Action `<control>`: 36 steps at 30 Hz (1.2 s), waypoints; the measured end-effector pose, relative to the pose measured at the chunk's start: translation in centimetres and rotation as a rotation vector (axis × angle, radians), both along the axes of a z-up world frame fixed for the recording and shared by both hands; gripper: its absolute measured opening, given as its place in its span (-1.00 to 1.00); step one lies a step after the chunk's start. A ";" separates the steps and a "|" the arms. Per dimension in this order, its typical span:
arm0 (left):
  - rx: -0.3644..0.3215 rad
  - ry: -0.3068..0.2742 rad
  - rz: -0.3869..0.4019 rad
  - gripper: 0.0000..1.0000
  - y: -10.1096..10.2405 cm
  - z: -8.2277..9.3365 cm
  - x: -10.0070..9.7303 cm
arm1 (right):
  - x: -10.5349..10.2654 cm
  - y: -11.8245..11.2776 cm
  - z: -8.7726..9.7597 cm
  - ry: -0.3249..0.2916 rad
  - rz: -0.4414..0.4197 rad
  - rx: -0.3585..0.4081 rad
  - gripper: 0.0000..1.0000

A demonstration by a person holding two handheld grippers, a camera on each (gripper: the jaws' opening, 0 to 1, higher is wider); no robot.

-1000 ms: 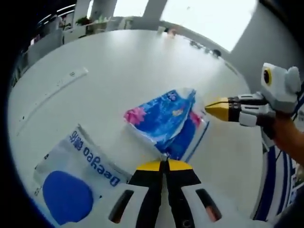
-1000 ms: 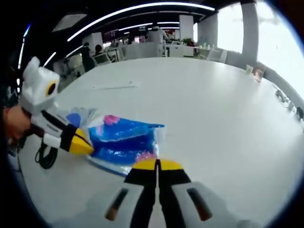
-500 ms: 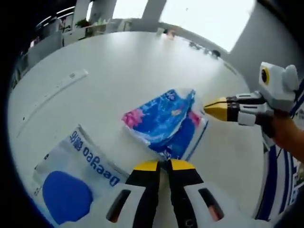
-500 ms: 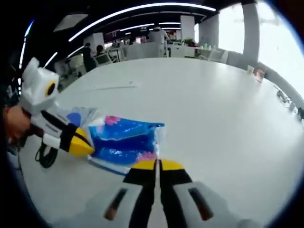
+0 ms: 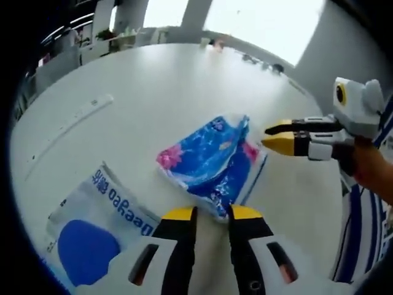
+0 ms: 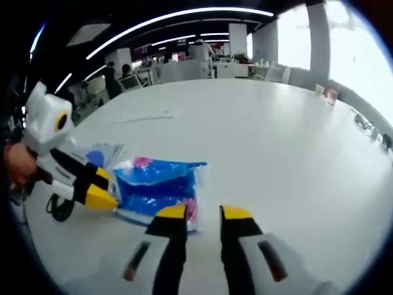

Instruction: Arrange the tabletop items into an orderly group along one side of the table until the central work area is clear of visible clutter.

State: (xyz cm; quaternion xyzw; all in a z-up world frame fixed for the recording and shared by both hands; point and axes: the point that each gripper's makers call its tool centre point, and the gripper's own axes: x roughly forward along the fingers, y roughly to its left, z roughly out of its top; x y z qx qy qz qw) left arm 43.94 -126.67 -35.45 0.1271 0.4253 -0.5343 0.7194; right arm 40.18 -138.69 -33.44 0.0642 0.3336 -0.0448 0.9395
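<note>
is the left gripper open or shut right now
Open: the left gripper shows a gap between its yellow tips, at the near edge of the blue tissue pack.

left gripper (image 5: 212, 213) jaws parted, a corner of the blue tissue pack (image 5: 212, 162) between the tips, white Deeyeo bag (image 5: 98, 227) lying just beside the pack toward the surface (image 5: 153, 86) near edge, right gripper (image 5: 277, 136) entering beside the pack's far end, its jaws slightly apart.
</note>
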 end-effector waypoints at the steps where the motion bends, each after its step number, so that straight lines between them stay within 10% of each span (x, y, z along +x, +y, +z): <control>1: -0.001 -0.003 0.000 -0.67 0.0 0.1 0.0 | 0.0 0.0 0.2 -0.008 -0.002 -0.001 -0.60; 36: -0.097 -0.136 -0.038 -0.33 0.6 6.1 2.1 | 1.4 0.5 5.9 -0.119 0.017 -0.050 -0.40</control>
